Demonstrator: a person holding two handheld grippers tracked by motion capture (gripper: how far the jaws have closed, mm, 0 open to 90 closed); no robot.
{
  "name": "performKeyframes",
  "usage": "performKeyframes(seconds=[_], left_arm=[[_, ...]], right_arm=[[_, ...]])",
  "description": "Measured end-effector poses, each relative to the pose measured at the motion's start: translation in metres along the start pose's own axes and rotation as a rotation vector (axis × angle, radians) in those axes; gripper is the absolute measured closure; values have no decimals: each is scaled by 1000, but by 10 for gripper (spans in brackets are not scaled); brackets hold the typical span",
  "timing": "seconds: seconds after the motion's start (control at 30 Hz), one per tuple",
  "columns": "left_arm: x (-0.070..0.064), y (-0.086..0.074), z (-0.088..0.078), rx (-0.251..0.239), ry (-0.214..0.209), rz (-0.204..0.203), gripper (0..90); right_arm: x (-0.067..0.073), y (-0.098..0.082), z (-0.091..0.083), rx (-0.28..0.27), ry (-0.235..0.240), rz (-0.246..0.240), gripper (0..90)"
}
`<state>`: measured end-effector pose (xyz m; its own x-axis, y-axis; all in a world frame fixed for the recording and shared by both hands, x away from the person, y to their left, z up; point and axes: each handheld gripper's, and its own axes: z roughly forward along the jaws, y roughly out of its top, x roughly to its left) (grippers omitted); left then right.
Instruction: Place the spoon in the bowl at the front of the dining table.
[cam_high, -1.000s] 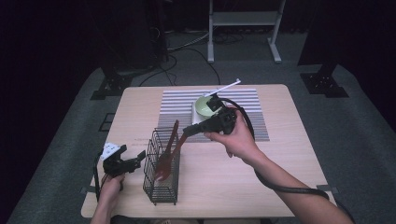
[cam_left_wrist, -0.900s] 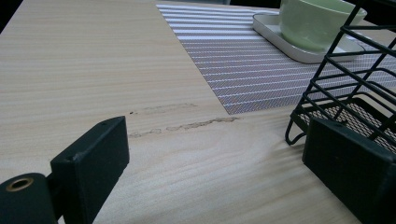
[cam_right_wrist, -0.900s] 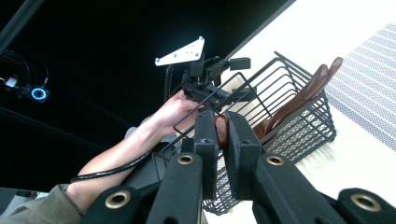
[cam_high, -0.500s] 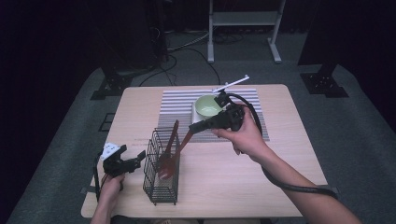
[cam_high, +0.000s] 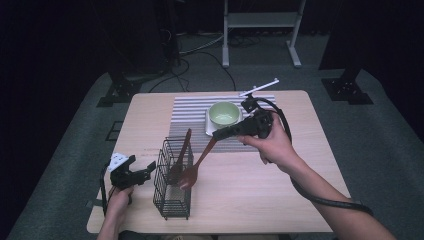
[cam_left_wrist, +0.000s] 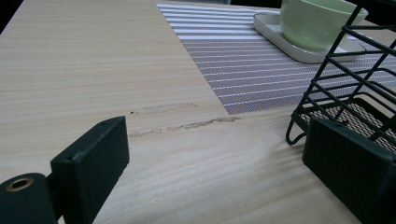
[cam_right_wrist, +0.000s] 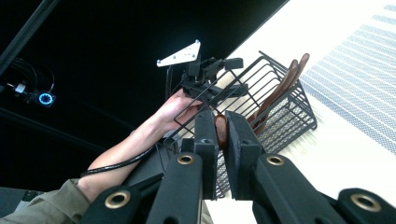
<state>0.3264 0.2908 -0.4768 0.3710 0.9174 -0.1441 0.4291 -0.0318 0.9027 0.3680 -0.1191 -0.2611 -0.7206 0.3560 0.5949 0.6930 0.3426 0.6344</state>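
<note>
My right gripper (cam_high: 219, 134) is shut on the handle of a brown wooden spoon (cam_high: 196, 164), which slants down and left. Its bowl hangs at the right rim of a black wire basket (cam_high: 170, 197); I cannot tell whether it is inside. Another wooden utensil (cam_high: 183, 147) leans in the basket. In the right gripper view the pads (cam_right_wrist: 204, 133) pinch the spoon handle (cam_right_wrist: 220, 130) above the basket (cam_right_wrist: 285, 121). My left gripper (cam_high: 144, 169) rests open on the table just left of the basket. Its own view shows the left gripper (cam_left_wrist: 219, 172) holding nothing, with the basket (cam_left_wrist: 345, 79) on the right.
A pale green bowl (cam_high: 224, 113) sits on a white tray (cam_high: 209, 129) on a striped placemat (cam_high: 190, 112) at the back of the wooden table (cam_high: 280, 195). Dark floor and metal stands surround the table.
My right hand has drifted to the right and slightly away, carrying the spoon toward the basket's right side. The left gripper has stayed put.
</note>
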Motion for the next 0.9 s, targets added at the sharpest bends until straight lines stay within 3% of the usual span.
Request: performKeyframes(seconds=[0.9], left_arm=[[0, 0, 0, 2, 1, 4, 65]], right_arm=[[-19, -17, -32, -34, -25, 46, 833]])
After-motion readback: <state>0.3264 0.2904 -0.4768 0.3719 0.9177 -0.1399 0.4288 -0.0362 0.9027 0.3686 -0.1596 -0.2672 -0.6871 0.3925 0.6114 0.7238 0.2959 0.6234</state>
